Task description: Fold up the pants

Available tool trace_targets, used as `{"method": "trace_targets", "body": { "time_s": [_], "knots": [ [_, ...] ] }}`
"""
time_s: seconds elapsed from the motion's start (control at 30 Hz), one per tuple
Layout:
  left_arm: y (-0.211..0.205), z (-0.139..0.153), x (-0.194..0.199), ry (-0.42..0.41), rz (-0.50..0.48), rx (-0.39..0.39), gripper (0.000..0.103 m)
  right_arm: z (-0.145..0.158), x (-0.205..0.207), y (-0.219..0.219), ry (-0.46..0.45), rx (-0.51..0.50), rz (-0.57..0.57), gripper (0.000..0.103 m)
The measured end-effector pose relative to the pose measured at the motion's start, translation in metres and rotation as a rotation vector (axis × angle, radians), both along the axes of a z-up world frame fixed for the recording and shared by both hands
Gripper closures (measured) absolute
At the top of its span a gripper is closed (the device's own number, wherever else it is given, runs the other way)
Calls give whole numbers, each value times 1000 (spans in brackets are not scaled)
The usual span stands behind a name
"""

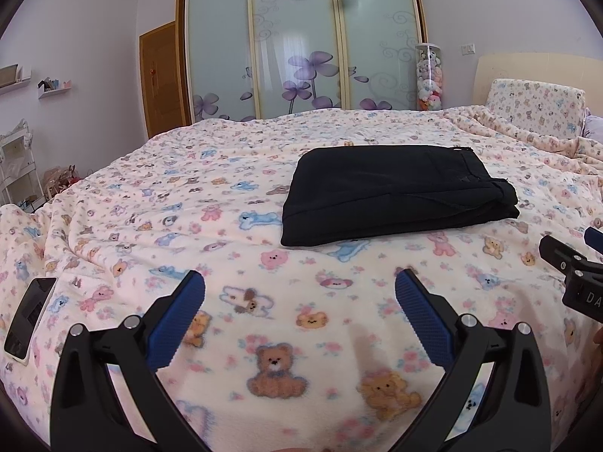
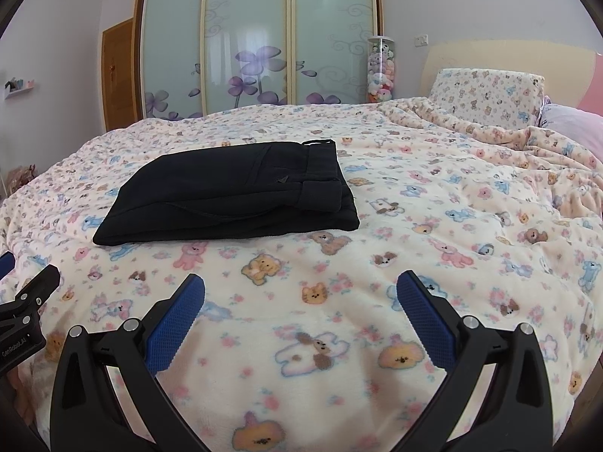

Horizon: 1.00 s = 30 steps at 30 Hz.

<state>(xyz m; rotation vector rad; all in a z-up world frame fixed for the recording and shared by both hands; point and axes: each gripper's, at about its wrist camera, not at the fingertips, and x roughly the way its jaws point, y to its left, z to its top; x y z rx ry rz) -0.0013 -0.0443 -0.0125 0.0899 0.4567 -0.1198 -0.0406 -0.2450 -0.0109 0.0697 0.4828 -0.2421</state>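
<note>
Black pants (image 1: 395, 192) lie folded into a compact rectangle on the bear-print bedspread (image 1: 301, 320), waistband toward the right. In the right wrist view the same pants (image 2: 233, 192) sit left of centre. My left gripper (image 1: 300, 282) hovers open above the blanket, well short of the pants, with nothing between its blue pads (image 1: 181, 316). My right gripper (image 2: 300, 284) is open too, empty, nearer the bed's front than the pants. Each gripper shows at the edge of the other's view: the right gripper (image 1: 573, 260) at the right, the left gripper (image 2: 26, 301) at the left.
A dark phone (image 1: 30, 316) lies on the blanket at the far left. A bear-print pillow (image 2: 486, 94) and rumpled cover lie by the headboard at right. Behind the bed stand a sliding-door wardrobe (image 1: 297, 45) and a clear tube of plush toys (image 1: 429, 75).
</note>
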Motion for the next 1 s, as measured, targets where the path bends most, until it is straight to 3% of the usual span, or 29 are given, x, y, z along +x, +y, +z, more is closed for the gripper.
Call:
{"method": "trace_targets", "body": {
  "time_s": [1.0],
  "knots": [
    [-4,-2,-4,-6,-26,-1,2,-1,1,0,7,-1,7,1]
  ]
}}
